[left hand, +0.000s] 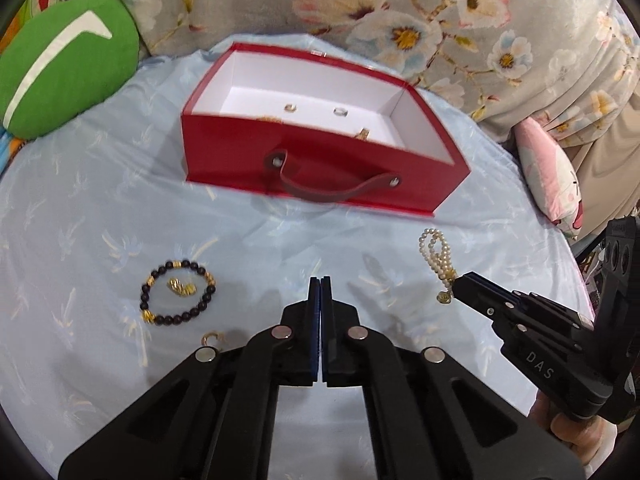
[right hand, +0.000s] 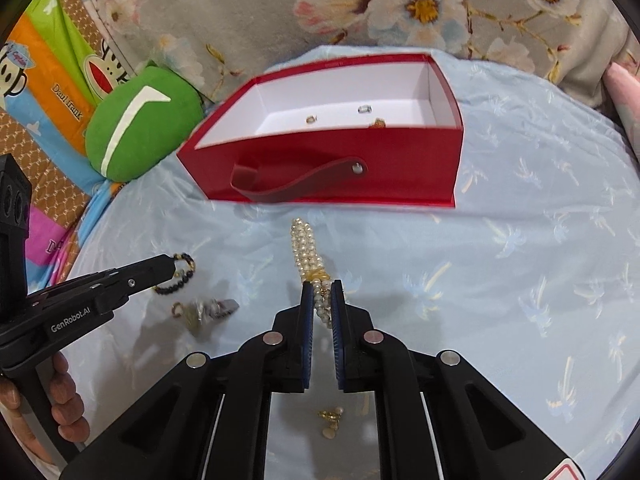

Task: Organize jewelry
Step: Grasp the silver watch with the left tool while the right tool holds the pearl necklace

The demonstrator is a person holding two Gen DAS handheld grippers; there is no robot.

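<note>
1. A pearl bracelet (right hand: 310,258) sits clamped between the jaws of the right gripper (right hand: 321,300) at the center of the right wrist view, its strands trailing up the frame toward the red box (right hand: 340,168).
2. The left gripper (left hand: 321,286), low in the center of its own view, has its jaws pressed together; nothing shows between them there. In the right wrist view its tip overlaps the dark bead bracelet (left hand: 178,292), so whether it pinches a bead is hard to tell.
3. The red box stands open in the upper middle of both views, on the pale blue cloth (left hand: 100,208). Inside, two rings (left hand: 291,107) lie on the white floor, with a gold piece (left hand: 362,134) partly hidden by the near wall.
4. The job looks partly done: a few small pieces are boxed, while the pearl bracelet, the dark bead bracelet, a gold charm (left hand: 182,287) inside its loop, and a small hoop (left hand: 212,338) at lower left remain outside.
5. Another gold trinket (right hand: 330,420) lies between the right gripper's arms at the bottom of the frame.
6. A blurred greyish object (right hand: 208,312) at left center of the right wrist view cannot be identified.
7. A green cushion (left hand: 64,64) fills the upper left; a floral fabric (left hand: 440,20) runs across the top.
</note>
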